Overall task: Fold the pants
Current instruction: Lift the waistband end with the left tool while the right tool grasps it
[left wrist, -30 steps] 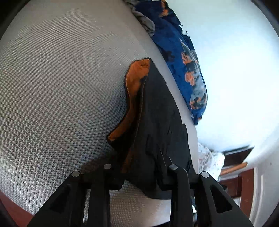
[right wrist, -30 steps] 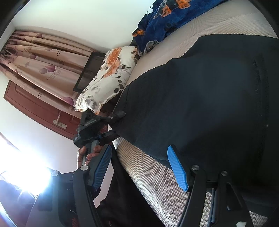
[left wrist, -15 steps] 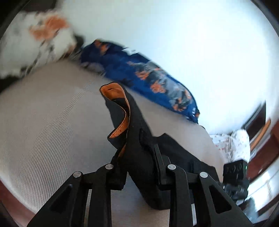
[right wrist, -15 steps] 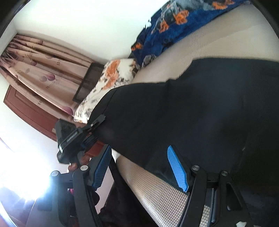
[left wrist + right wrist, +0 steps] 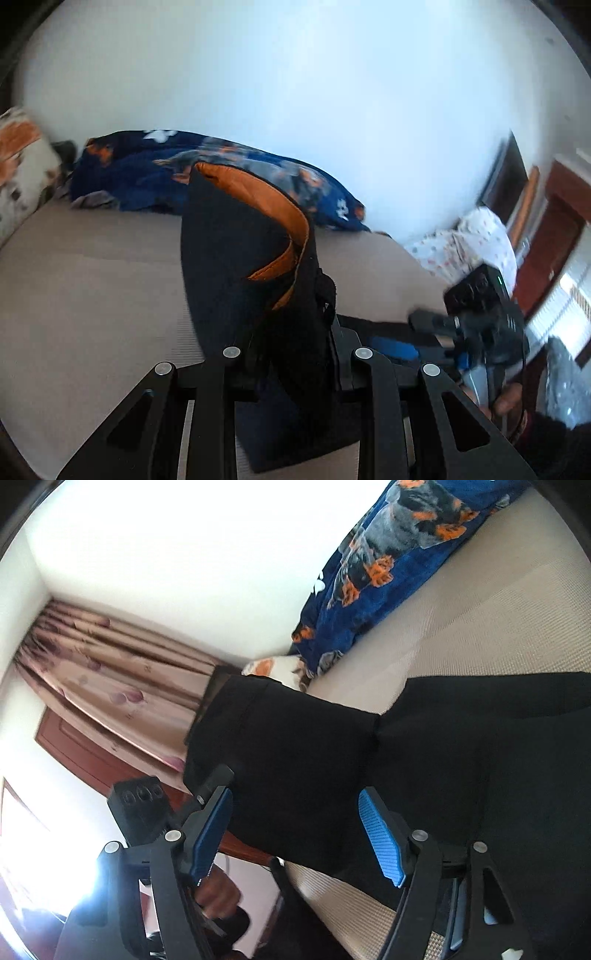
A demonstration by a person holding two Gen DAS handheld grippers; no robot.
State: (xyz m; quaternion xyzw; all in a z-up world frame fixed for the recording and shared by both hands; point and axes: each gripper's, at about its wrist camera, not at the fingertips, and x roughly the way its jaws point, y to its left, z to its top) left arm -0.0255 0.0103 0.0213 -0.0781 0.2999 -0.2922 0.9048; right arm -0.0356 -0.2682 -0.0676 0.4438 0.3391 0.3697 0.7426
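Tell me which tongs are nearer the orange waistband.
Left. The left tongs are shut on the pants just below the waistband. The right tongs are open at the pants' black part, off to the side.

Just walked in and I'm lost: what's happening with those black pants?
A person is folding black pants on a beige bed. The left claw is shut on the waistband end, lifting it so the orange lining shows. The right claw stands open over the rest of the cloth, gripping nothing.
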